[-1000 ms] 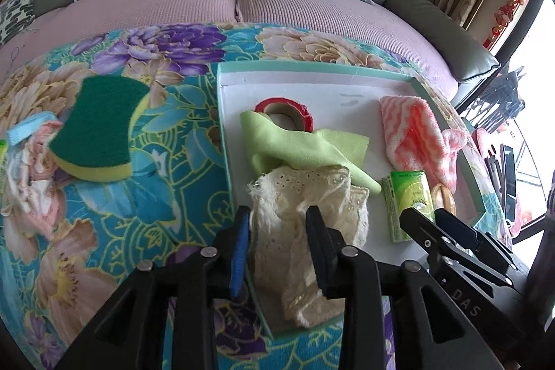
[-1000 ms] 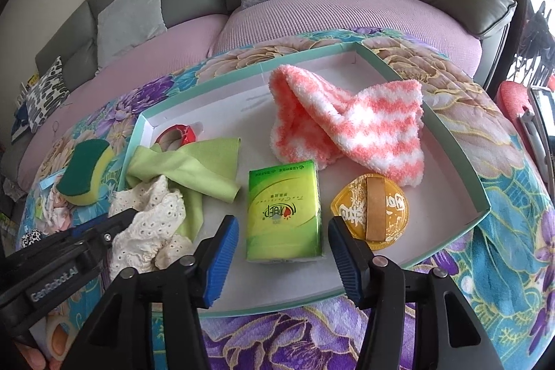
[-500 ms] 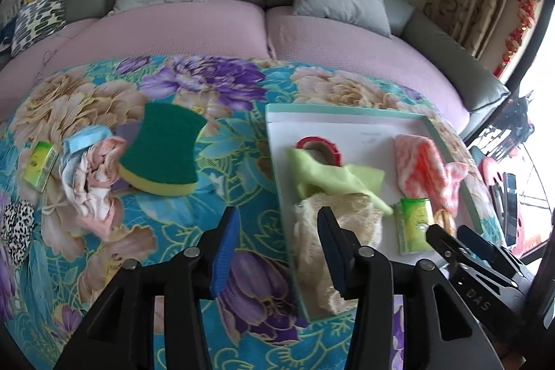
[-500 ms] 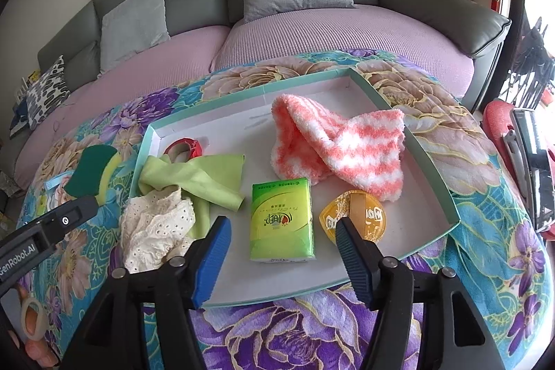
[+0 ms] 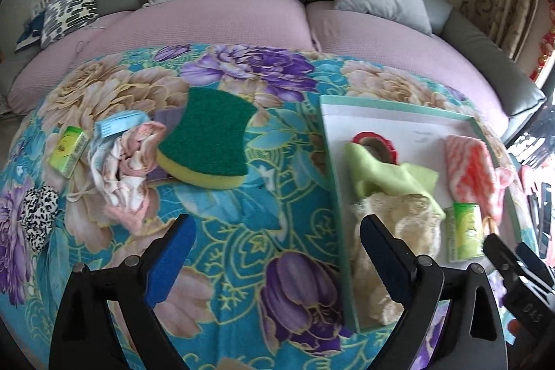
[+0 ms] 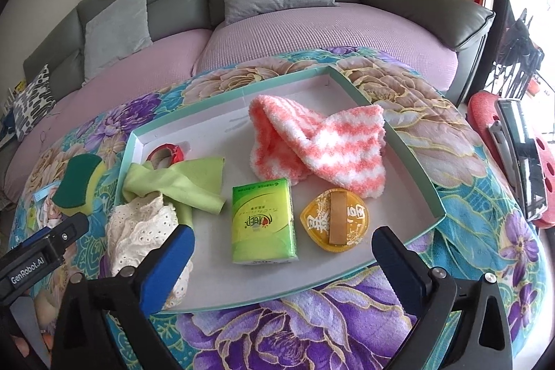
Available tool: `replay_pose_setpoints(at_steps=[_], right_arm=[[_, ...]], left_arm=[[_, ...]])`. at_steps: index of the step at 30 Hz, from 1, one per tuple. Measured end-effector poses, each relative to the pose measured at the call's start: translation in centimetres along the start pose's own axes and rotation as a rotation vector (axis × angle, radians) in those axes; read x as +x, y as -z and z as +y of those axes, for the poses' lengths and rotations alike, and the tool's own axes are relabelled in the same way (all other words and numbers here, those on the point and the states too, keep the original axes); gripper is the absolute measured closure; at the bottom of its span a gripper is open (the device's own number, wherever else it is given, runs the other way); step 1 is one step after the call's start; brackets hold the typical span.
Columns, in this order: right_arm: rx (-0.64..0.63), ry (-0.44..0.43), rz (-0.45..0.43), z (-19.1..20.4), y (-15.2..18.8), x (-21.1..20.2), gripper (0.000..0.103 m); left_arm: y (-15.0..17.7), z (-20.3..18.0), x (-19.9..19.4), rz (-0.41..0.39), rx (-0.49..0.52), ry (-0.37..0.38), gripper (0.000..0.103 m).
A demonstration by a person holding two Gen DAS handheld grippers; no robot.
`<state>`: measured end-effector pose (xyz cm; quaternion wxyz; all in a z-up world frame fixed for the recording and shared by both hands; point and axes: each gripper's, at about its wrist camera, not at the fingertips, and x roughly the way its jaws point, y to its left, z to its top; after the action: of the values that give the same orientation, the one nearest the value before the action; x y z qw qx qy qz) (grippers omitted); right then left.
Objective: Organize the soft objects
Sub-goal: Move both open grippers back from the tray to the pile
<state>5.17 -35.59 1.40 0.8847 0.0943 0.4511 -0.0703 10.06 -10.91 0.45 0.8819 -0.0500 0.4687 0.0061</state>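
- We read the tray (image 6: 409, 148) as our landmark: a shallow teal-rimmed box lying on the flowered surface (image 5: 242, 231).
- Already inside the tray lie the lace cloth (image 6: 138, 231) at its near left corner, the green cloth (image 6: 194, 182) just behind that, the pink striped towel (image 6: 312, 141) toward the far right, and a tissue pack (image 6: 263, 224) near the front edge.
- Left of the tray, out on the surface, wait the sponge (image 5: 208, 141) and, touching its left side, a crumpled pink rag (image 5: 131, 169).
- Our left tongs (image 5: 274, 262) are opening over bare surface beside the tray's left wall, with nothing between the jaws; the right tongs (image 6: 282, 262) are opening too, empty, above the tray's front edge, the tissue pack just beyond them.
- We judge the sponge light and springy: it should give under pressure, so a pinch across its narrow waist looks surest.
- The rag seems limp and likely to trail; gripping its bunched middle should lift it whole.
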Motion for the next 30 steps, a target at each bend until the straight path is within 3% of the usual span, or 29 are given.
replay_pose_setpoints(at_steps=[23, 30], right_arm=[[-0.01, 0.008, 0.025, 1.1, 0.2, -0.9, 0.0], [-0.09, -0.098, -0.005, 6.7, 0.4, -3.0, 0.0]], left_arm=[[0.0, 1.3, -0.5, -0.002, -0.014, -0.028, 0.007], [-0.5, 7.0, -4.3, -0.091, -0.077, -0.165, 0.007]])
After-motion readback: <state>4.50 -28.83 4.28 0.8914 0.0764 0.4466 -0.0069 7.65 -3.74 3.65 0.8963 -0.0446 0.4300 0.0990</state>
